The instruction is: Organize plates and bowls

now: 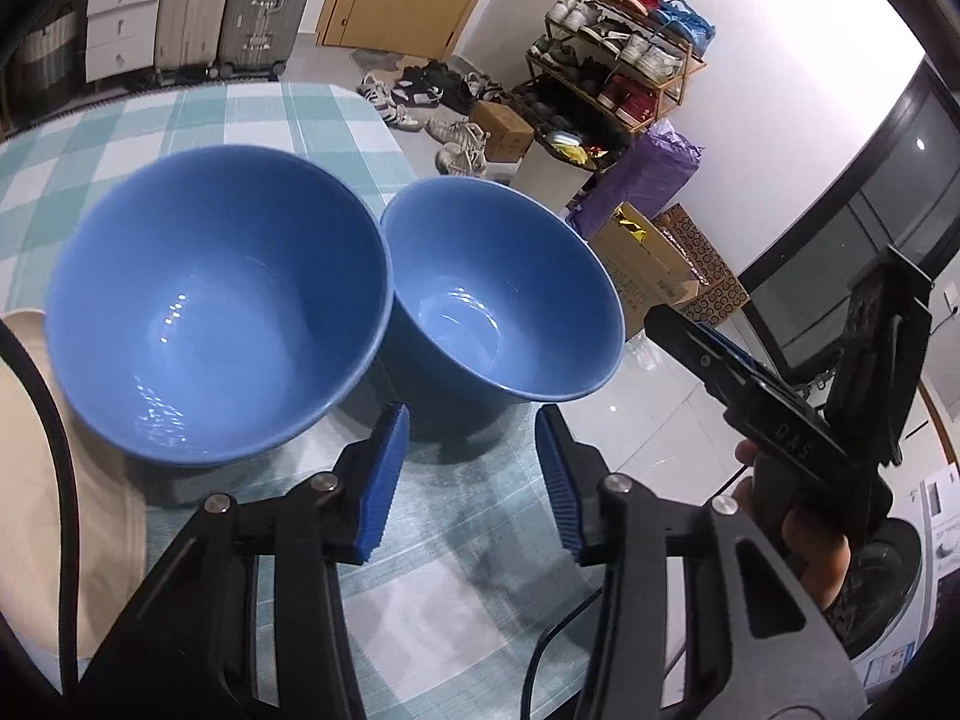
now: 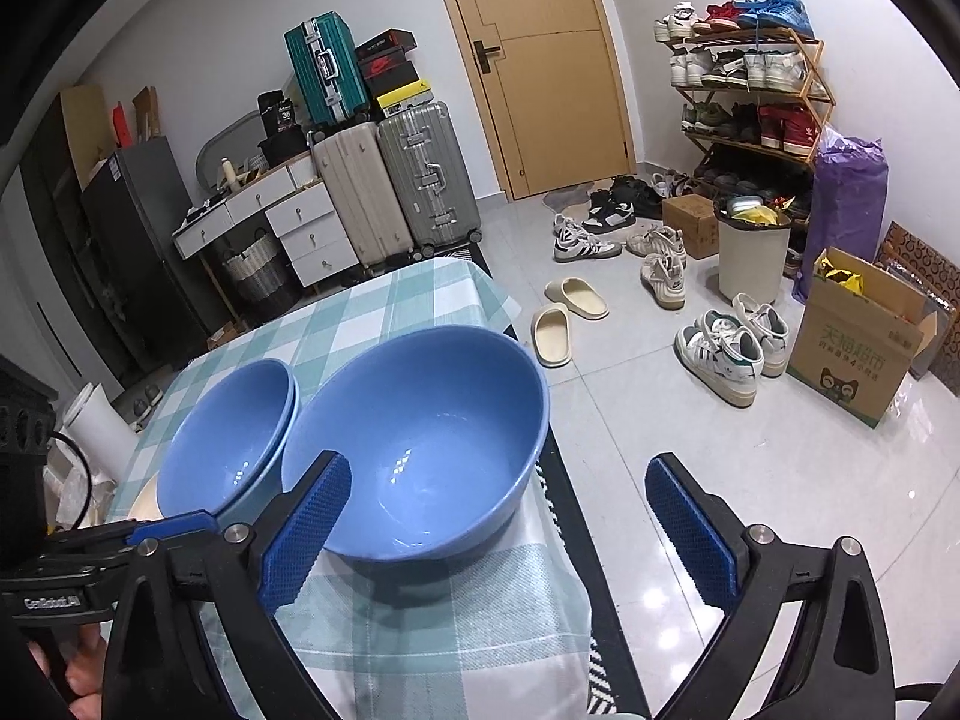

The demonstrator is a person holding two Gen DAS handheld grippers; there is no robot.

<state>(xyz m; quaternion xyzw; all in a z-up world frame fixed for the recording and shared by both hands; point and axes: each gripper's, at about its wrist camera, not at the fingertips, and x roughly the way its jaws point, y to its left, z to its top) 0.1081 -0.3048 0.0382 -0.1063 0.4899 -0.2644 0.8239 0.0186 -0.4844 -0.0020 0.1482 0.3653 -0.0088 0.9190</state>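
Note:
A single blue bowl (image 1: 504,294) (image 2: 420,444) stands near the right edge of the checked tablecloth (image 1: 444,588). Beside it to the left stands a stack of two nested blue bowls (image 1: 216,300) (image 2: 228,438). A cream plate (image 1: 36,480) lies at the far left, its edge showing in the right wrist view (image 2: 144,498). My left gripper (image 1: 474,480) is open and empty, just in front of the single bowl. My right gripper (image 2: 498,522) is open and empty, near side of that bowl; it also shows in the left wrist view (image 1: 780,384).
The table's right edge (image 2: 564,480) drops to a tiled floor with scattered shoes (image 2: 726,348), slippers, a cardboard box (image 2: 858,348), a bin and a shoe rack (image 2: 750,78). Suitcases (image 2: 390,192) and drawers stand behind the table. A black cable (image 1: 60,450) crosses the plate.

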